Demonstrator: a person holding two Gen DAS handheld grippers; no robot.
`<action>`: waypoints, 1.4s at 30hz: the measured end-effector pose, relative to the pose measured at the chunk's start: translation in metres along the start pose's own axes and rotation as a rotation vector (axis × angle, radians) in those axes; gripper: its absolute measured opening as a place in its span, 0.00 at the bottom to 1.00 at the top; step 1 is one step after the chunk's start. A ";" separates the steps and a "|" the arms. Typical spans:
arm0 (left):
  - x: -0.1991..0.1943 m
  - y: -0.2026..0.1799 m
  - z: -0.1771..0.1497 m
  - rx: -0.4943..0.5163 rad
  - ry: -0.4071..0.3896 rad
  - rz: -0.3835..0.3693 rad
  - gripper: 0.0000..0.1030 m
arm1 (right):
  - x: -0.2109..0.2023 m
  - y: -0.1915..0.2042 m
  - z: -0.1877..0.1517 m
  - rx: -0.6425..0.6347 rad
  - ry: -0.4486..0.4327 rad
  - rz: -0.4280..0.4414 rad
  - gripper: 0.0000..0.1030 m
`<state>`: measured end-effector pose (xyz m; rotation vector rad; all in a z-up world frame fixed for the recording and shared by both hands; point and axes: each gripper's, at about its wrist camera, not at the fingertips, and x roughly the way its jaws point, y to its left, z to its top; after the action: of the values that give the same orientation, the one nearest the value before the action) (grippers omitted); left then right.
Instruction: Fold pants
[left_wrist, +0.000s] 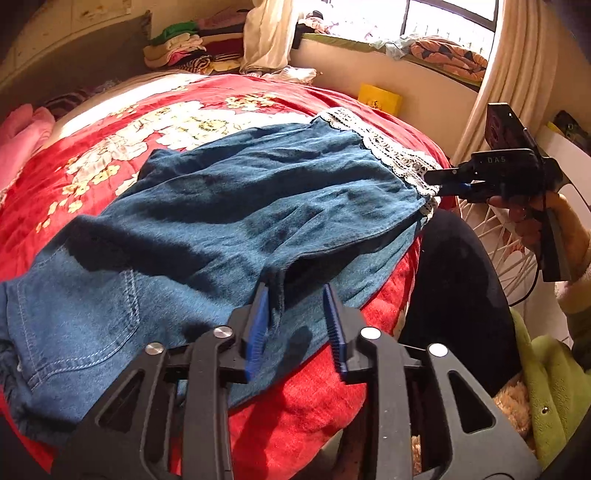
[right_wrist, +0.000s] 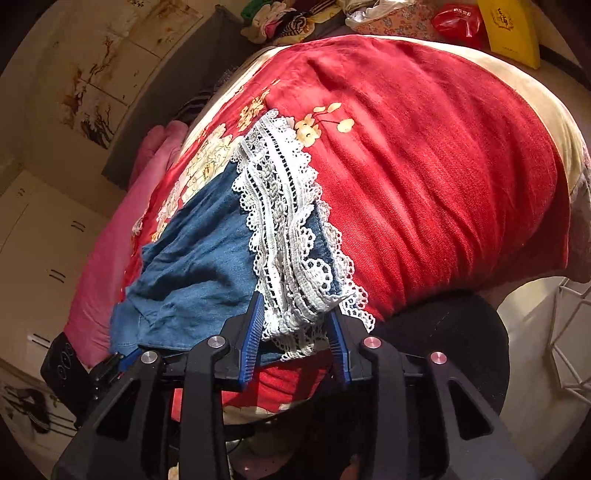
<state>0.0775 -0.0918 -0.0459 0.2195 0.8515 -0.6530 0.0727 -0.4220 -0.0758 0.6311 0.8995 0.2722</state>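
Note:
Blue denim pants (left_wrist: 229, 206) with white lace hems (left_wrist: 384, 144) lie across a red floral blanket (left_wrist: 110, 147) on a bed. My left gripper (left_wrist: 297, 295) hovers over the pants' near edge with its jaws apart; a fold of denim rises between the blue pads (left_wrist: 258, 325). My right gripper (right_wrist: 295, 314) has the bunched lace hem (right_wrist: 291, 236) between its fingers at the leg end. It also shows in the left wrist view (left_wrist: 443, 181), where its fingers look closed on the lace at the bed's right edge.
A clothes pile (left_wrist: 192, 51) sits at the back by the wall. A yellow box (left_wrist: 380, 98) stands beyond the bed. Pink cloth (left_wrist: 22, 140) lies at the left. A white wire basket (left_wrist: 506, 236) and my dark-clad knee (left_wrist: 458, 288) are at the right.

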 end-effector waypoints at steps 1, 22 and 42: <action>0.004 -0.003 0.001 0.013 -0.002 0.006 0.37 | 0.000 -0.001 0.000 0.002 -0.002 0.001 0.31; -0.016 0.008 -0.022 0.002 0.046 0.042 0.00 | 0.006 -0.015 -0.011 -0.003 0.092 -0.016 0.15; -0.044 0.046 0.042 -0.135 -0.090 0.067 0.62 | 0.053 0.059 0.010 -0.418 0.055 -0.229 0.55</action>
<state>0.1111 -0.0545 0.0116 0.0957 0.7952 -0.5368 0.1144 -0.3541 -0.0691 0.1326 0.9239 0.2618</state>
